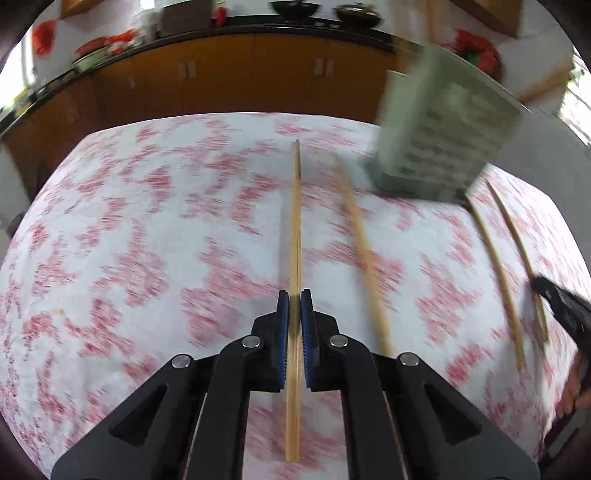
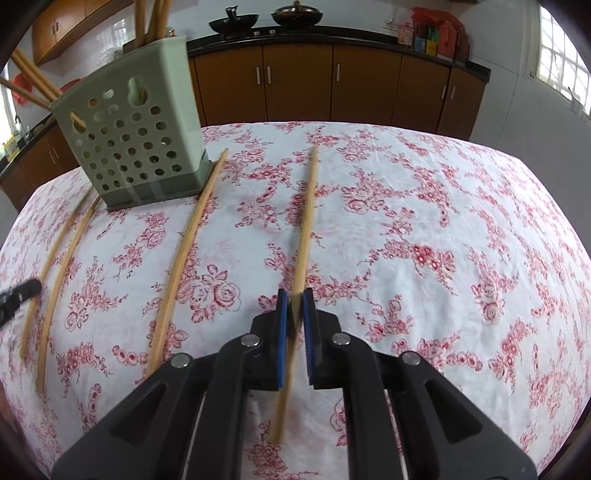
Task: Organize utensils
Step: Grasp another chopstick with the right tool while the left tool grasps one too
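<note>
My left gripper [image 1: 294, 295] is shut on a wooden chopstick [image 1: 295, 221] that runs straight ahead over the floral tablecloth [image 1: 147, 240]. Across the table, my right gripper [image 2: 294, 295] is shut on another chopstick [image 2: 304, 229]. Two loose chopsticks [image 2: 188, 243] [image 2: 55, 295] lie between them on the cloth. A pale green perforated holder [image 2: 140, 136] stands at the back with several chopsticks [image 2: 155, 18] in it. In the right wrist view the left gripper's tip [image 2: 22, 291] shows at the far left. In the blurred left wrist view the right gripper [image 1: 565, 314] shows at the far right.
Brown kitchen cabinets [image 2: 295, 77] and a dark counter with two woks [image 2: 232, 20] stand behind the table. The table's far edge [image 2: 332, 123] curves just in front of them. A hand [image 1: 576, 391] is at the right rim of the left wrist view.
</note>
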The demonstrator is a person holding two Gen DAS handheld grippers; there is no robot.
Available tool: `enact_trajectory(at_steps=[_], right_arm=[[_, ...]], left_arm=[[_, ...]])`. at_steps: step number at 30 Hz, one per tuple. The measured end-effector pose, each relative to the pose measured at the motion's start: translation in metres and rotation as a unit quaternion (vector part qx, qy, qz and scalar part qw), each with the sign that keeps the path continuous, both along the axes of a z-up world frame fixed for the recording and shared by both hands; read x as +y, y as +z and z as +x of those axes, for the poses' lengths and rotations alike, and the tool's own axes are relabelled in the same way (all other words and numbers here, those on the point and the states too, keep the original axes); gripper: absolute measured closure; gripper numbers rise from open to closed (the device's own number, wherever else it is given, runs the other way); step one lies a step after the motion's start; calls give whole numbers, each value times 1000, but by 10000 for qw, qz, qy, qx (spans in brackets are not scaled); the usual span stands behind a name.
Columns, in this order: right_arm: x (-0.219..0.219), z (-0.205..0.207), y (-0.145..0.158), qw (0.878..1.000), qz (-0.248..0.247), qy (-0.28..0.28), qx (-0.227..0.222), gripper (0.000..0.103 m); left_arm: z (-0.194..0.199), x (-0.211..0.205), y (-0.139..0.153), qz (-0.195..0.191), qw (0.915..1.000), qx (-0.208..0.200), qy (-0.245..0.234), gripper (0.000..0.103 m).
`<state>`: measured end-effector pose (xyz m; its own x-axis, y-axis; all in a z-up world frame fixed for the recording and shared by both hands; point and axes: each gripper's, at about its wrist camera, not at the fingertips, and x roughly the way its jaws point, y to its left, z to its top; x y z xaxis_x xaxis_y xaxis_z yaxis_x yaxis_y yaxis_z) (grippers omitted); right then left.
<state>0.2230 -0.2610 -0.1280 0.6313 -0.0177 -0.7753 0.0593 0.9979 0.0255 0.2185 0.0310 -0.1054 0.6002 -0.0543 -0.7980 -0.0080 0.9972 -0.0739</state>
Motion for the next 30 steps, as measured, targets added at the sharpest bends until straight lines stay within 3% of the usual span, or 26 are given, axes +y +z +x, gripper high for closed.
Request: enact_trajectory(at_steps=[7,14,30], right_arm=[[-7,12,0,10000,-23,-36,-60,95],[-12,23,-1,9999,51,-112,-93,95],[-15,24,-1,9997,157,-143,-100,95]], left_arm=[[22,35,-1,-103,9998,-19,197,96],[18,31,-5,96,9996,-254,72,95],[12,38,-4,-158,9995,-267,80,94]])
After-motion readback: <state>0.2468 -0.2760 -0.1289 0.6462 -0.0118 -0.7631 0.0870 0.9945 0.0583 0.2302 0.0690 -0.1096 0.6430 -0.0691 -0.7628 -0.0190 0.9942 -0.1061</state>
